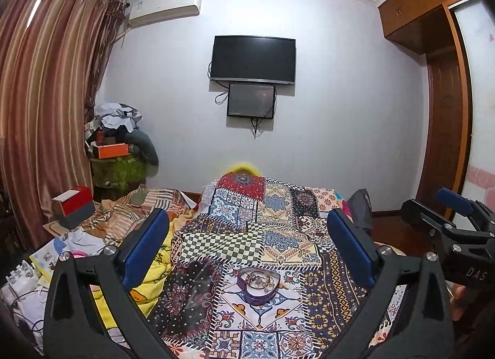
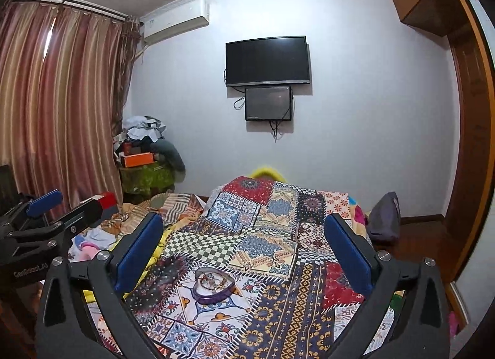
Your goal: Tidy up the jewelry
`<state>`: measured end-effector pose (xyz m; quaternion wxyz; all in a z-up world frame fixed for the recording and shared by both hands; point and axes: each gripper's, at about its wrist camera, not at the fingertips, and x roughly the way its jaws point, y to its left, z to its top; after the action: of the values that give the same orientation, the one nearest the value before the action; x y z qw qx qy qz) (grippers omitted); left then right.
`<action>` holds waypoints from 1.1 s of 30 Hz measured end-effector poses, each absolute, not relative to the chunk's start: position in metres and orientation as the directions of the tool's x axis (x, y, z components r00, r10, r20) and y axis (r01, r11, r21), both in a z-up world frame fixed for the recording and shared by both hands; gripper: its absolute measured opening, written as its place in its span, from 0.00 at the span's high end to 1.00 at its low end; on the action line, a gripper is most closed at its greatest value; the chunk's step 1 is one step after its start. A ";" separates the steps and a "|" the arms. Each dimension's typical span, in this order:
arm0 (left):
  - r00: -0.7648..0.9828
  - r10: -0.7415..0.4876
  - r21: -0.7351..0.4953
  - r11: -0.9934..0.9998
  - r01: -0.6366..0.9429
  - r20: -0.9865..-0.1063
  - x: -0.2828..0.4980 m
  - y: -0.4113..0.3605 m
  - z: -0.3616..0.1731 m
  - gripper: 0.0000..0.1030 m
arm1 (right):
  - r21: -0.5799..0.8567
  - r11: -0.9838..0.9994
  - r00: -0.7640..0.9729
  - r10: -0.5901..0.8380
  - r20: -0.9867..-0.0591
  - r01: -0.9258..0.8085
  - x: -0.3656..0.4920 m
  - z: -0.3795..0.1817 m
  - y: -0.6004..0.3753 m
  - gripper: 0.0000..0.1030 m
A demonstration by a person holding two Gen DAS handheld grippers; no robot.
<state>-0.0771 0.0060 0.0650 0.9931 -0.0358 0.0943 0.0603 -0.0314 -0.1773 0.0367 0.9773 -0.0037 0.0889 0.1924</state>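
Note:
A purple heart-shaped box lies open on the patchwork cloth, with several bracelets and other jewelry heaped inside. The same heart-shaped box shows left of centre in the right wrist view. My left gripper hovers above and short of the box, open, its blue pads wide apart with nothing between them. My right gripper is likewise open and empty, held above the cloth with the box below its left finger. Each gripper appears at the edge of the other's view.
The patchwork cloth covers a bed strewn with yellow and striped bedding. Boxes, papers and clothes clutter the left side. A dark bag sits at the bed's right edge. Curtain, wardrobe and wall screens lie beyond.

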 end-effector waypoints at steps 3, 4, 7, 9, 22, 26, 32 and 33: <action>0.974 0.116 -0.053 0.990 -0.128 -0.193 -0.076 0.004 0.065 0.01 | 0.024 0.926 0.910 0.376 -0.176 -0.378 -0.032 0.037 -0.178 0.00; 0.974 0.116 -0.051 0.990 -0.128 -0.193 -0.076 0.004 0.065 0.01 | 0.023 0.926 0.910 0.375 -0.177 -0.377 -0.032 0.037 -0.178 0.00; 0.974 0.117 -0.047 0.991 -0.129 -0.195 -0.075 0.003 0.066 0.01 | 0.022 0.926 0.910 0.375 -0.178 -0.378 -0.032 0.037 -0.177 0.00; 0.974 0.117 -0.047 0.991 -0.129 -0.195 -0.075 0.002 0.066 0.01 | 0.020 0.927 0.911 0.372 -0.178 -0.375 -0.032 0.039 -0.178 0.00; 0.973 0.108 -0.052 0.991 -0.121 -0.205 -0.071 0.000 0.065 0.01 | 0.023 0.928 0.911 0.370 -0.184 -0.372 -0.032 0.038 -0.181 0.00; 0.973 0.099 -0.056 0.992 -0.113 -0.211 -0.070 0.001 0.065 0.01 | 0.024 0.928 0.911 0.370 -0.184 -0.372 -0.032 0.038 -0.181 0.00; 0.972 0.093 -0.061 0.992 -0.109 -0.214 -0.070 0.001 0.065 0.01 | 0.024 0.929 0.911 0.368 -0.185 -0.370 -0.031 0.038 -0.181 0.00; 0.972 0.090 -0.064 0.992 -0.106 -0.215 -0.069 0.001 0.065 0.01 | 0.024 0.929 0.911 0.368 -0.186 -0.370 -0.031 0.038 -0.182 0.00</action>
<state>-0.0694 0.0013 0.0655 0.9924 -0.0375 0.1067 0.0492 -0.0309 -0.1815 0.0384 0.9775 -0.0058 0.0940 0.1888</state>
